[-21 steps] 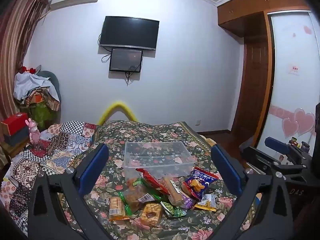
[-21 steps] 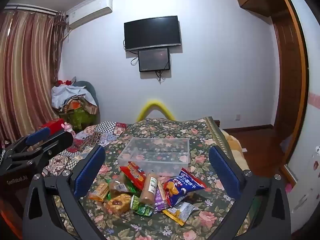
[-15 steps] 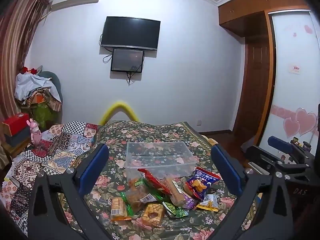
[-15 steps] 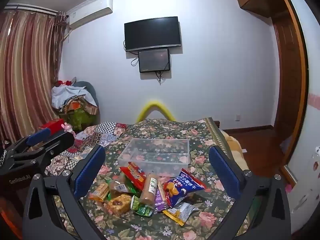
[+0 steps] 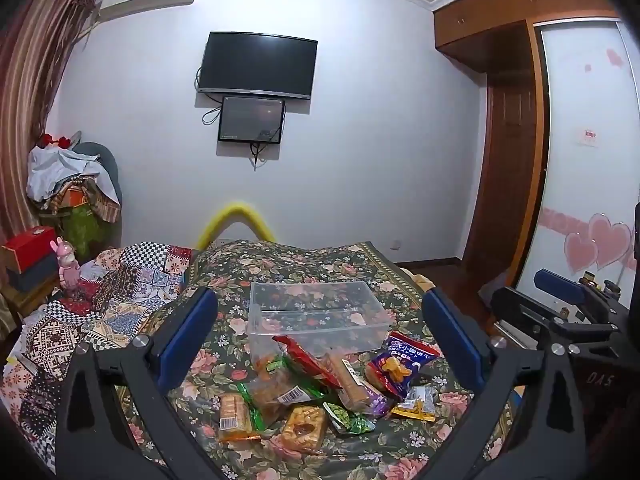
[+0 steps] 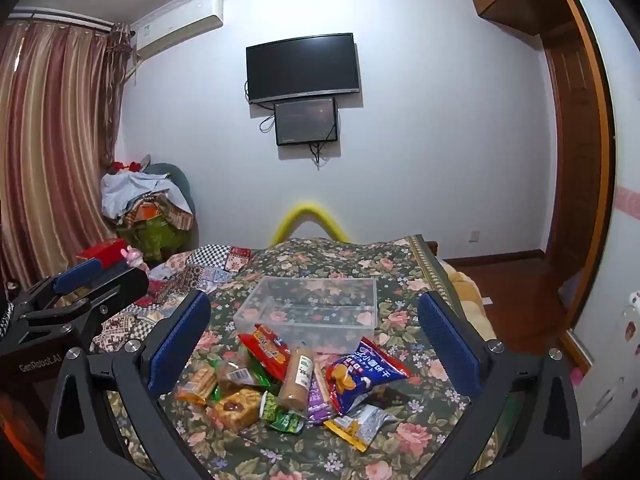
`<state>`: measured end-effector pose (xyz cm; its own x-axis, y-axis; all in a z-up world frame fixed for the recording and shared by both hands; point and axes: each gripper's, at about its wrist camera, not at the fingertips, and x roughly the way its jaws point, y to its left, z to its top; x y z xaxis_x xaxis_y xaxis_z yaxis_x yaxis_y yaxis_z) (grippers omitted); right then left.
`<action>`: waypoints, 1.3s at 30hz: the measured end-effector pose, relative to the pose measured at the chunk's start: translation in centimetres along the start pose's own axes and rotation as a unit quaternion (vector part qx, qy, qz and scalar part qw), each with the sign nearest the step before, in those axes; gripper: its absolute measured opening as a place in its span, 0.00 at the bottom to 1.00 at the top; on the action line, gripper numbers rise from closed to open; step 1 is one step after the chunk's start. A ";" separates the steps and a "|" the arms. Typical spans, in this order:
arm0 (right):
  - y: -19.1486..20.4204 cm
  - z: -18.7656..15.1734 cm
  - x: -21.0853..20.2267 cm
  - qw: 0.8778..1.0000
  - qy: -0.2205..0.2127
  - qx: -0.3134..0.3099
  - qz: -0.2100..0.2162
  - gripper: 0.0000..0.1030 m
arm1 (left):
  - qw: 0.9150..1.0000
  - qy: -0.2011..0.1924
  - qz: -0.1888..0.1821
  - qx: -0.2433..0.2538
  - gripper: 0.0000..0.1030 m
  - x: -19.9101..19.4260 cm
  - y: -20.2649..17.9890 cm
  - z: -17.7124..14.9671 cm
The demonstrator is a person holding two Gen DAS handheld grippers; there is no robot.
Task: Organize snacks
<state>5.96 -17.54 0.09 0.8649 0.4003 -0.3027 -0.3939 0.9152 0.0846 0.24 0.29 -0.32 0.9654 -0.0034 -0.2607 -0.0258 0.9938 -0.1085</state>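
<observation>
while both claws gape (nothing held), snack pile (image 5: pixel 320 392) fronts clear bin (image 5: pixel 316 312).

left gripper (image 5: pixel 320 336) and right gripper (image 6: pixel 314 330) both hover side by side, tilted slightly downward, jaws spread wide with nothing between the blue pads.

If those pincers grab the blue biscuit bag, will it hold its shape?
Probably not. The blue biscuit bag looks puffed and crinkly, so it would likely dent and feel light. Its glossy film may slip. It leans on other packets, so lifting it could shift them.
</observation>
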 end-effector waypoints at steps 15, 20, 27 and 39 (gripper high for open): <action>-0.1 0.1 0.0 1.000 -0.001 0.000 0.000 1.00 | 1.000 0.002 -0.002 -0.002 1.00 0.0 -0.2 0.1; -0.1 0.2 -0.1 1.000 -0.002 0.000 0.000 1.00 | 1.000 0.003 -0.001 -0.003 1.00 0.1 -0.2 0.0; 0.0 0.4 -0.2 1.000 -0.004 0.001 0.000 1.00 | 1.000 0.004 -0.002 -0.004 1.00 0.1 -0.2 0.1; -0.1 0.5 -0.4 1.000 -0.005 0.003 0.000 1.00 | 1.000 0.005 -0.002 -0.003 1.00 0.0 0.0 0.0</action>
<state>5.80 -17.77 0.63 0.8679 0.4011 -0.2931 -0.3925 0.9153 0.0905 0.27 0.25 -0.29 0.9630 -0.0087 -0.2694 -0.0235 0.9929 -0.1162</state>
